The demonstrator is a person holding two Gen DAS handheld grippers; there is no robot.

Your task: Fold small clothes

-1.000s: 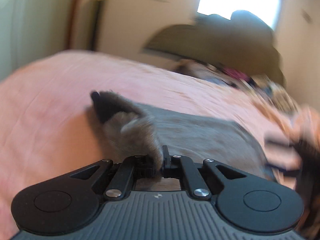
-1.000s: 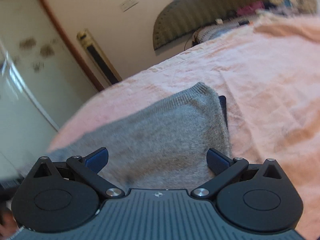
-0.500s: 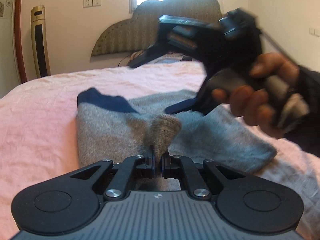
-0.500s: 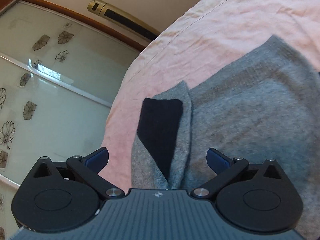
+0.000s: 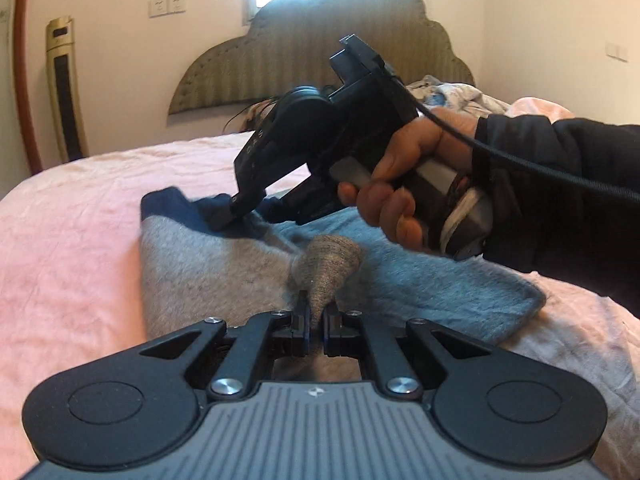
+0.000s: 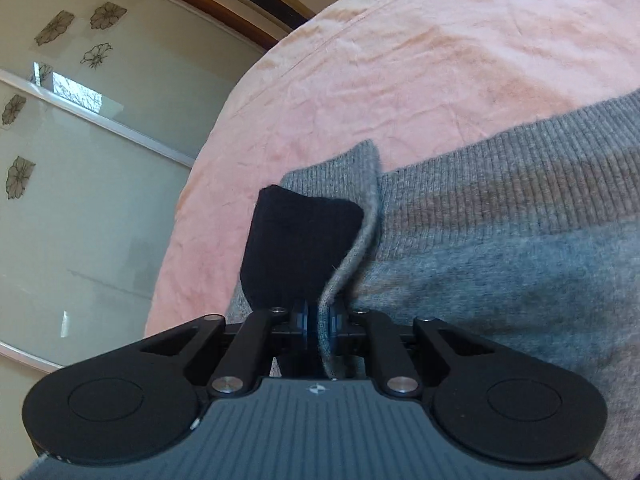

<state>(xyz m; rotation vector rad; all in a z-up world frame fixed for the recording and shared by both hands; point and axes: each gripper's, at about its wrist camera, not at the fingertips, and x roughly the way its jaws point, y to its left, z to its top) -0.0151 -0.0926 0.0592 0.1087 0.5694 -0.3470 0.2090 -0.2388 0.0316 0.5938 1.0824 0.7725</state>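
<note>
A pink bedspread point(image 5: 80, 248) covers the bed, with a scalloped olive headboard point(image 5: 288, 64) behind it. A gold tower fan point(image 5: 64, 92) stands left, wall switches point(image 5: 167, 7) above. Frosted, flower-patterned wardrobe doors point(image 6: 80, 152) flank the bed; crumpled laundry point(image 5: 452, 96) lies by the headboard.

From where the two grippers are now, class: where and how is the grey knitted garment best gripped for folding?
Grip the grey knitted garment at its edges, coming in low over the bed. It lies flat, so only raised edges pinch: left gripper and right gripper each clamp one.

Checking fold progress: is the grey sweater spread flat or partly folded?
Partly folded: the grey sweater lies doubled on the pink bedsheet, both grippers shut on it.
</note>
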